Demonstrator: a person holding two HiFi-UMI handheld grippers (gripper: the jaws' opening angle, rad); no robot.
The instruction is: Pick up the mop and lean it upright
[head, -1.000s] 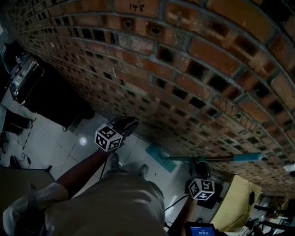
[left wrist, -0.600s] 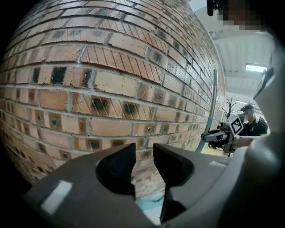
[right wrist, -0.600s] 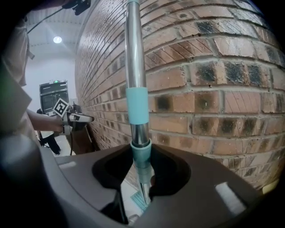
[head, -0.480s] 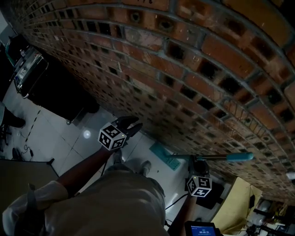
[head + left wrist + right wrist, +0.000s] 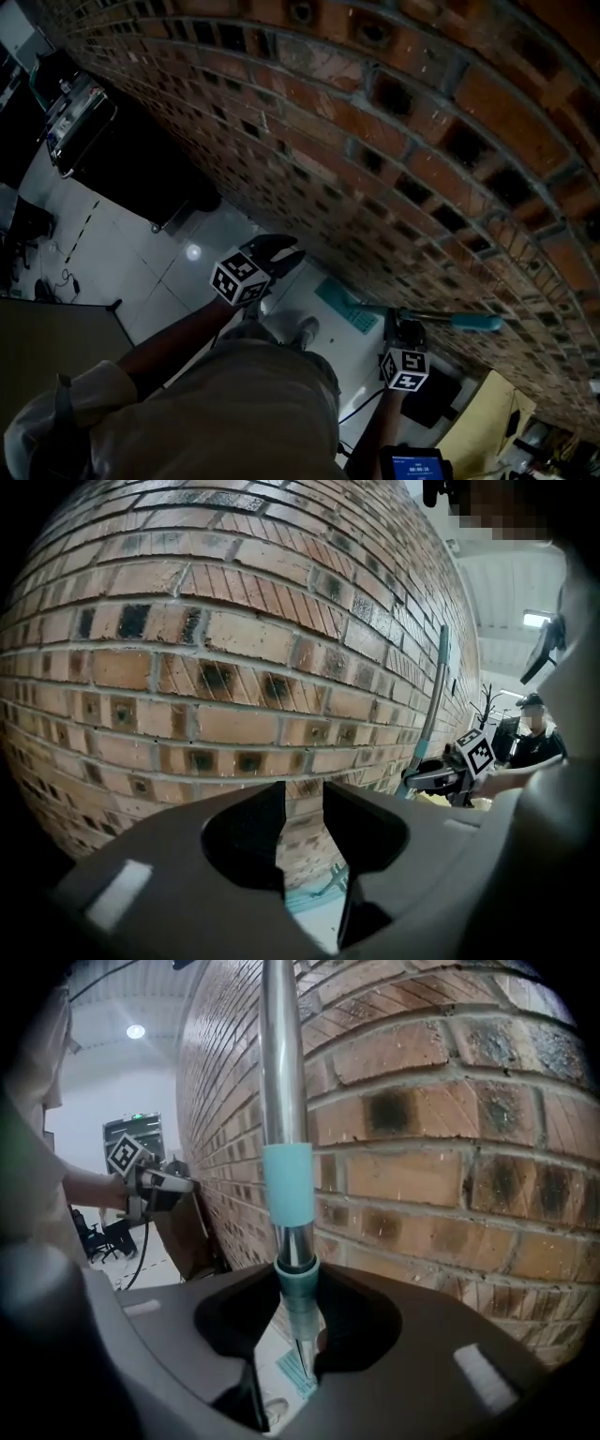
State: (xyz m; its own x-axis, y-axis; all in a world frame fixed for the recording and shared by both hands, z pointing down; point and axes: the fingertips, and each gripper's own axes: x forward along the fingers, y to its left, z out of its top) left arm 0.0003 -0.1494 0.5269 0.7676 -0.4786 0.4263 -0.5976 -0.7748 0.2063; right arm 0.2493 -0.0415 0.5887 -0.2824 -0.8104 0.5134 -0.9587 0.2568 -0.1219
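Mop (image 5: pixel 441 320) stood close beside the brick wall (image 5: pixel 394 141) in the head view. Its teal pad (image 5: pixel 345 306) lay on the pale tiled floor (image 5: pixel 122 262) at the wall's foot. The right gripper (image 5: pixel 401 330) held it, and the left gripper (image 5: pixel 279 255) hung near the wall.

In the left gripper view, the jaws stood a narrow gap apart, empty, facing the wall.

In the right gripper view, the jaws were clamped on the mop's shaft (image 5: pixel 281 1101), which ran up along the wall, with a white ceiling (image 5: pixel 112 1063) beyond.

The mop pole (image 5: pixel 279 1072) runs past the right gripper view's top edge.
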